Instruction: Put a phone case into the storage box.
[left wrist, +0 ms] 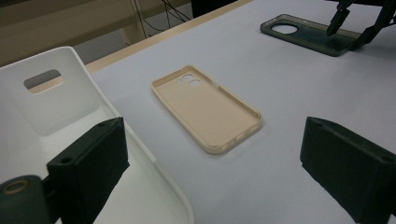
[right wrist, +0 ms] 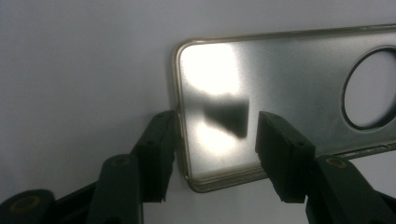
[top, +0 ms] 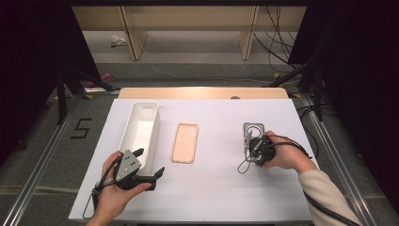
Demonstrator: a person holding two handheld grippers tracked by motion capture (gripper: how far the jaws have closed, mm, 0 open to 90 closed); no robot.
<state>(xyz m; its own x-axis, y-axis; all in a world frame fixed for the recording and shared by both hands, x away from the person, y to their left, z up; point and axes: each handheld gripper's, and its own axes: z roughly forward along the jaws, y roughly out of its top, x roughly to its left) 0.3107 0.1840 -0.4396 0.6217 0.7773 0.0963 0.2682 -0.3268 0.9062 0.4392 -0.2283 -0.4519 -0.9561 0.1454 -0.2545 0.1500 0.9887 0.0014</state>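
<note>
Glossy grey phone case (right wrist: pixel 289 98), round cutout, matte black right gripper (right wrist: pixel 215 140)

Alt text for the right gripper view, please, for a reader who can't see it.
The right gripper has its two black jaws set around the bottom corner of a dark translucent phone case lying flat on the white table, one jaw outside its short edge, one over its inner face. A large round camera hole shows at right.

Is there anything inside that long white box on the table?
The white box looks empty: the high view shows its bare white floor. The left gripper hovers at the near end, covering a little of that corner. One end wall has a handle slot.
</note>
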